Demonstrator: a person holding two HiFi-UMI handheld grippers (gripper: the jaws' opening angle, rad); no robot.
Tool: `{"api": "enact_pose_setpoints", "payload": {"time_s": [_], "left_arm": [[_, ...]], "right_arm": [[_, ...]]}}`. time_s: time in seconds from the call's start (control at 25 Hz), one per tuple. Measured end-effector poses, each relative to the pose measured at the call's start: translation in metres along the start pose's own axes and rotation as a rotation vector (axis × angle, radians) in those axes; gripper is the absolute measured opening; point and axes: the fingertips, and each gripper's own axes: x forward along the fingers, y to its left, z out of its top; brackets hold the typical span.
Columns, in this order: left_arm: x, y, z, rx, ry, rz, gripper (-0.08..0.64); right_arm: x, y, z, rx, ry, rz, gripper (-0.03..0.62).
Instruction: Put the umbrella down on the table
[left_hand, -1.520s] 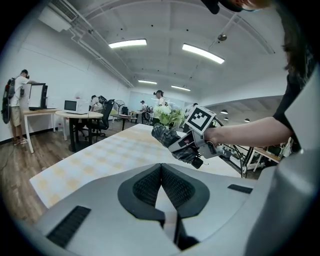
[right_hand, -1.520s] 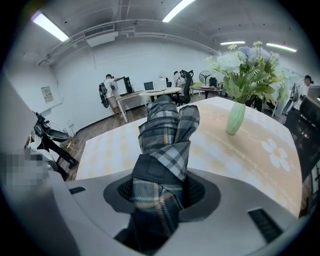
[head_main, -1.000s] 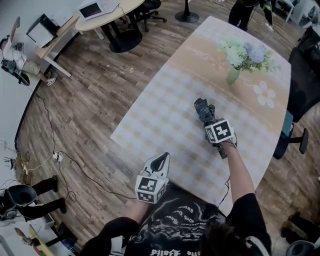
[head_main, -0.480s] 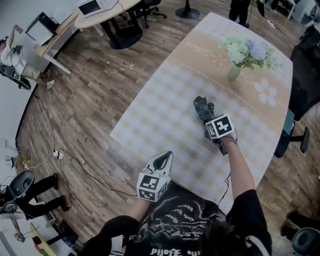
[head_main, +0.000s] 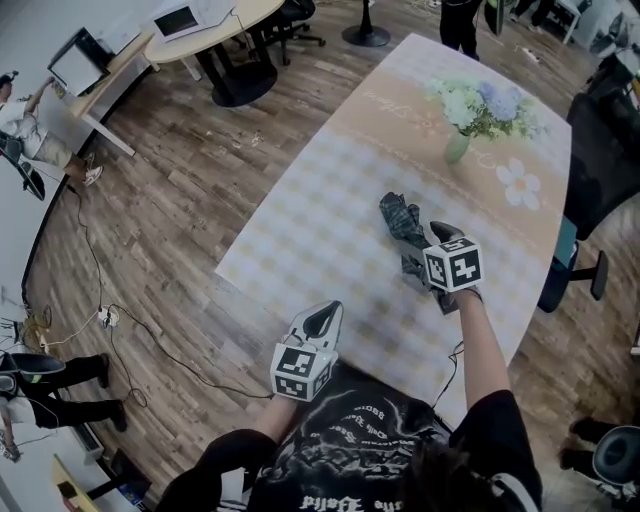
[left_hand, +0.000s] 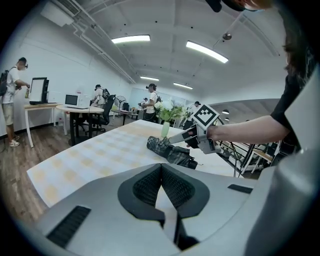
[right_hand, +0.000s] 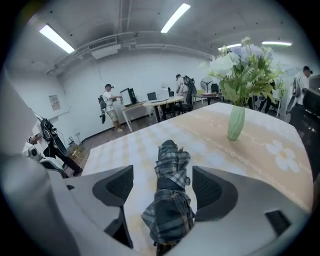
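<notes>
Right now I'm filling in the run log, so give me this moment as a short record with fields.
umbrella: folded, plaid, lying on the table
right gripper: jaws have just opened wide; umbrella lies between them, pads clear of it
left gripper: shut, empty, at the table's near edge
also on table: vase of flowers, beyond the umbrella

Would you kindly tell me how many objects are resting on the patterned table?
2: the folded plaid umbrella lies near the middle of the table; the vase of flowers stands beyond it, toward the far end. None seems hidden.
</notes>
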Motion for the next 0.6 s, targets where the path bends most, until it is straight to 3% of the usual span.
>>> {"api": "enact_pose_setpoints", "payload": {"time_s": [0.32,0.6], "left_arm": [[0.019,-0.013,0.023,0.027,-0.059,-0.094,0.020],[0.028,-0.017,0.034,0.049,-0.080,-0.165,0.020]], "right_arm": [[-0.070,0.017,0.039,-0.055,-0.232,-0.026,0.348],[-0.120,0.025,0.034,-0.055,-0.352,-0.147,0.326]]}}
